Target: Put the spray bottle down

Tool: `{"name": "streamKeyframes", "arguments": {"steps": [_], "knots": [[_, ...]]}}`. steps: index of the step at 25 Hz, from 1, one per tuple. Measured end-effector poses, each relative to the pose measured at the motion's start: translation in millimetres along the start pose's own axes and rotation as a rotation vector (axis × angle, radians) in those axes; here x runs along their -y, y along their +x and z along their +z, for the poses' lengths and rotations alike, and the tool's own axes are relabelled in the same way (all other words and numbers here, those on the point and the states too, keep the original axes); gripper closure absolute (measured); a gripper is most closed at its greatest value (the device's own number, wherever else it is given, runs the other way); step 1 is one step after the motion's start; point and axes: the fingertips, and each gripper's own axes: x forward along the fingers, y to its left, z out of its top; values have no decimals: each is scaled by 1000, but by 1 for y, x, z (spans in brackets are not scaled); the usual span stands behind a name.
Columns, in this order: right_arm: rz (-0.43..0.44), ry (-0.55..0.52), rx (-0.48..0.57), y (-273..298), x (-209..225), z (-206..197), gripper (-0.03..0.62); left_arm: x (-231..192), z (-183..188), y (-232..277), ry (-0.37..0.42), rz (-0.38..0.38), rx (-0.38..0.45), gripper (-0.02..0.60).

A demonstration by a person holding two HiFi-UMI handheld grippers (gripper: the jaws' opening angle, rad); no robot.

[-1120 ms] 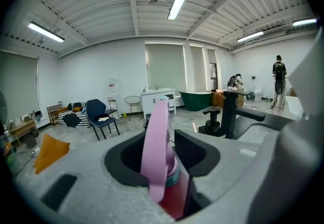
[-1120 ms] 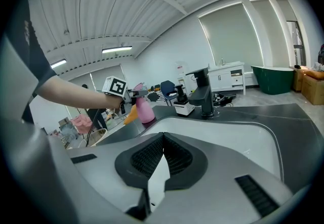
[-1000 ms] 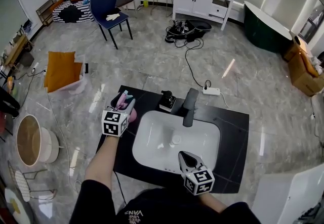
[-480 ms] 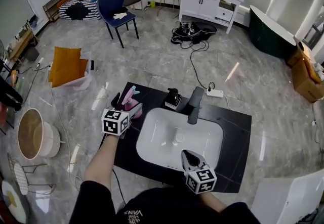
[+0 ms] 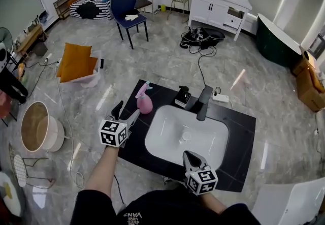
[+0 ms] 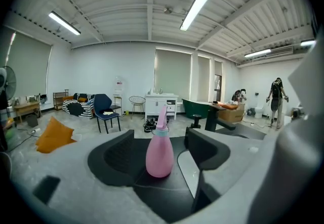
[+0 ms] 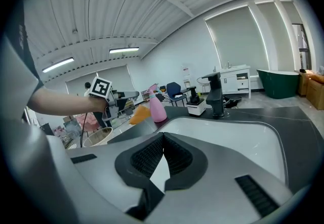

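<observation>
Leaving the bottle (image 5: 144, 103) standing on the counter (image 5: 241, 137), just left of the sink (image 5: 162, 132).
Holding the left gripper (image 5: 127, 111) open and empty, just closing its jaws a little, with the bottle out in front; keeping the right gripper (image 5: 189, 157) shut. Risking tipping the bottle by bumping it with the left jaws.

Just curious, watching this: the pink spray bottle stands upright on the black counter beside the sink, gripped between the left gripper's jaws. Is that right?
Not quite. The spray bottle stands upright on the black counter beside the sink, but the left gripper does not grip it. The left gripper view shows its jaws apart, having just closed a little, with the bottle ahead of them, untouched.
</observation>
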Motion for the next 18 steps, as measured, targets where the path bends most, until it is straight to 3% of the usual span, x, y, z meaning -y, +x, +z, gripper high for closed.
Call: {"name": "streamKeyframes", "arguments": {"steps": [7,13,18], "knots": [[35,-27,9,-15,-39,-10,594,14,-9,-79,-16,24,51,364],[52,-44,32,-35,-69,-19,594,36,-19,-146,-20,24,81,412],[59,-55,44,-55,-91,-29,594,58,-27,-194,-17,21,111,494]]}}
